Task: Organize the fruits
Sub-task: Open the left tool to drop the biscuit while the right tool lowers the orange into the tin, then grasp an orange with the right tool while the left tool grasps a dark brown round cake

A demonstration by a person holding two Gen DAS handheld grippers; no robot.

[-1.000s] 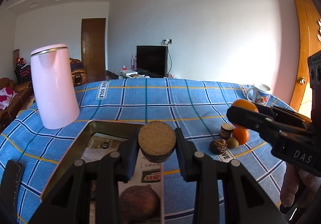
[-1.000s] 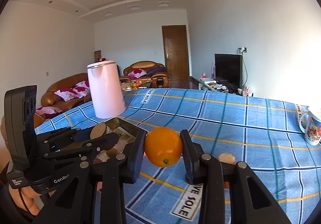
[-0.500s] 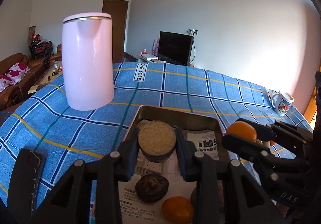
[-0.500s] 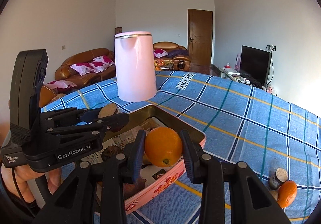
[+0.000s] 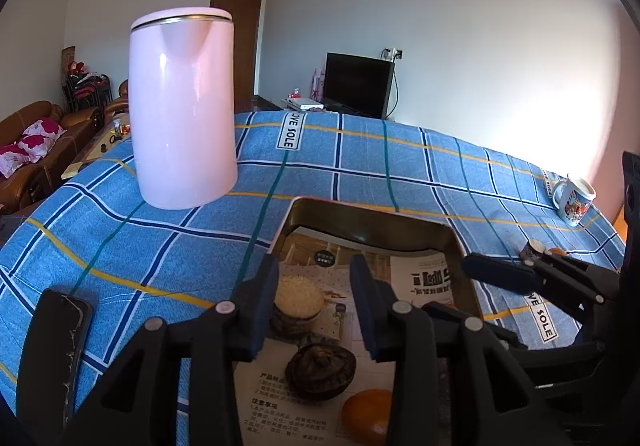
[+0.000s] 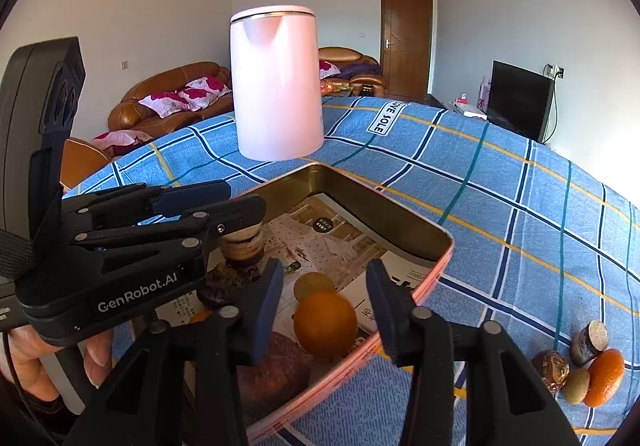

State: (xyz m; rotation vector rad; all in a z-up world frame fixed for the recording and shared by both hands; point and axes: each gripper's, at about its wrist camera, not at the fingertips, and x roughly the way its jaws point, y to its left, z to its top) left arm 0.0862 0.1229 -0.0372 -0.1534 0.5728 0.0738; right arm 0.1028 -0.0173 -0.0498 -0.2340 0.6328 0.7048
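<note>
Both jaws opening over the tin — your right gripper frees the orange, left gripper frees the cork-topped piece. Next, lift clear for the table leftovers.

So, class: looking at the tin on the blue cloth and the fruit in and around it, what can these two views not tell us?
- Orange in the tin: left wrist view, cut by the bottom edge and the left gripper.
- Brown fruit: right wrist view, partly behind the right gripper, kind unclear.
- Paper lining: print too small.
- Mug: pattern too small.
- Small pieces on the cloth: kinds unclear.
</note>
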